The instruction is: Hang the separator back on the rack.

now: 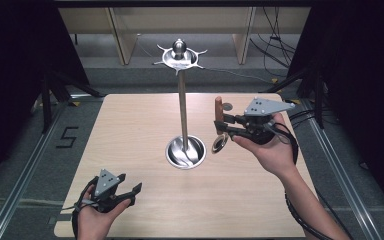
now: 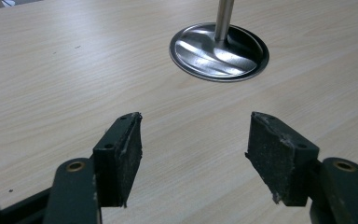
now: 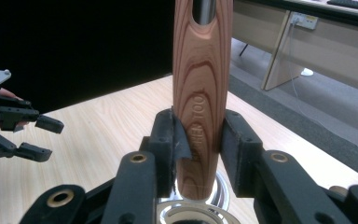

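A wooden-handled utensil (image 1: pixel 218 107) stands upright above the table, its round metal head (image 1: pixel 220 143) at the bottom. My right gripper (image 1: pixel 219 125) is shut on the handle, to the right of the stand. In the right gripper view both pads press the wooden handle (image 3: pixel 200 88) low down, with the right gripper (image 3: pixel 198 135) around it. A steel hanging stand has a dish base (image 1: pixel 185 151), a tall pole (image 1: pixel 182 107) and a hooked top (image 1: pixel 180 56). My left gripper (image 1: pixel 131 182) stands open and empty near the table's front left, aimed at the base (image 2: pixel 219 46); the left gripper (image 2: pixel 196 144) holds nothing.
The wooden table (image 1: pixel 140 125) has bare surface between the stand and my left gripper. Dark floor, metal rails and cables surround it. In the right gripper view, the left gripper (image 3: pixel 32 137) shows far off at the left edge.
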`<move>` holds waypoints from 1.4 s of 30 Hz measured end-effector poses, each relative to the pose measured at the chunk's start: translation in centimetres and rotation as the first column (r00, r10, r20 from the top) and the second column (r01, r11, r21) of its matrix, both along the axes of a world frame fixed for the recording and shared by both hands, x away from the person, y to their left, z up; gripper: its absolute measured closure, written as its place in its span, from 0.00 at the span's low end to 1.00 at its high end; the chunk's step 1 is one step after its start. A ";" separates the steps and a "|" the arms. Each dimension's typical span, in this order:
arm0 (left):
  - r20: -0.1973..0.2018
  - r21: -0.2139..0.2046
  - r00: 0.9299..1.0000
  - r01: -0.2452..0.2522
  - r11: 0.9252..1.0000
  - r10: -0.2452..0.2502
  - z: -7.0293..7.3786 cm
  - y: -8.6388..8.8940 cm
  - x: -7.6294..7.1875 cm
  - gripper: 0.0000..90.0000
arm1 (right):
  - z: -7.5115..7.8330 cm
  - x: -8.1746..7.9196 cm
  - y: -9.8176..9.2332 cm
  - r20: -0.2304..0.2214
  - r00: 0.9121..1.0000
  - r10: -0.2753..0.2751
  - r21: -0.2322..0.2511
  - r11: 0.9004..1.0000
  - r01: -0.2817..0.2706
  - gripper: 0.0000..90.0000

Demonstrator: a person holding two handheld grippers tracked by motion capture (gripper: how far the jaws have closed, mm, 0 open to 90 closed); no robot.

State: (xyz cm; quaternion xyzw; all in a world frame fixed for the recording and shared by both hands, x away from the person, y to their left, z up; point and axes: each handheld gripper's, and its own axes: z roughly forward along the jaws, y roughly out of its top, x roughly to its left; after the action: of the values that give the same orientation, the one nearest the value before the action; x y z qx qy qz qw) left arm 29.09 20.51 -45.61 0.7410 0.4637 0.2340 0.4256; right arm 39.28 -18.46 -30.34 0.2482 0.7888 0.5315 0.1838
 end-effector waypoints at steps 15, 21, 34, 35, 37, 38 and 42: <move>0.008 -0.005 1.000 0.005 1.000 -0.005 0.1 0.0 0.0 0.38 | 1.4 0.9 -0.1 0.032 0.999 0.003 -0.001 1.000 -0.003 0.76; 0.007 -0.001 1.000 0.006 1.000 -0.006 0.0 0.0 0.0 0.38 | 2.1 1.0 -0.2 0.027 1.000 -0.005 0.002 1.000 0.005 0.76; 0.008 -0.003 1.000 0.007 1.000 -0.007 0.0 0.0 0.0 0.37 | 2.8 1.6 0.1 0.044 0.999 0.017 -0.009 1.000 -0.017 0.76; 0.007 -0.001 1.000 0.007 1.000 -0.007 0.0 0.0 0.0 0.37 | 2.8 1.5 0.3 0.024 1.000 0.015 0.002 1.000 -0.015 0.76; 0.006 -0.001 1.000 0.008 1.000 -0.008 0.0 0.0 0.0 0.37 | 2.9 1.7 0.3 0.039 0.999 0.015 -0.006 1.000 -0.015 0.76; 0.005 -0.001 1.000 0.008 1.000 -0.008 0.0 0.0 0.0 0.37 | 2.9 1.8 0.2 0.031 0.999 0.031 -0.005 0.999 -0.031 0.76; 0.004 -0.001 1.000 0.009 1.000 -0.009 0.0 0.0 0.0 0.37 | 3.0 2.2 0.1 0.042 0.997 0.060 -0.029 0.998 -0.059 0.76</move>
State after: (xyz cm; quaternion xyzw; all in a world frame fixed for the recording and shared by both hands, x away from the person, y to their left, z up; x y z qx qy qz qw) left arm 29.05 20.47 -45.58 0.7424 0.4596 0.2334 0.4279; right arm 41.47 -18.37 -27.29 0.2108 0.7989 0.5310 0.1882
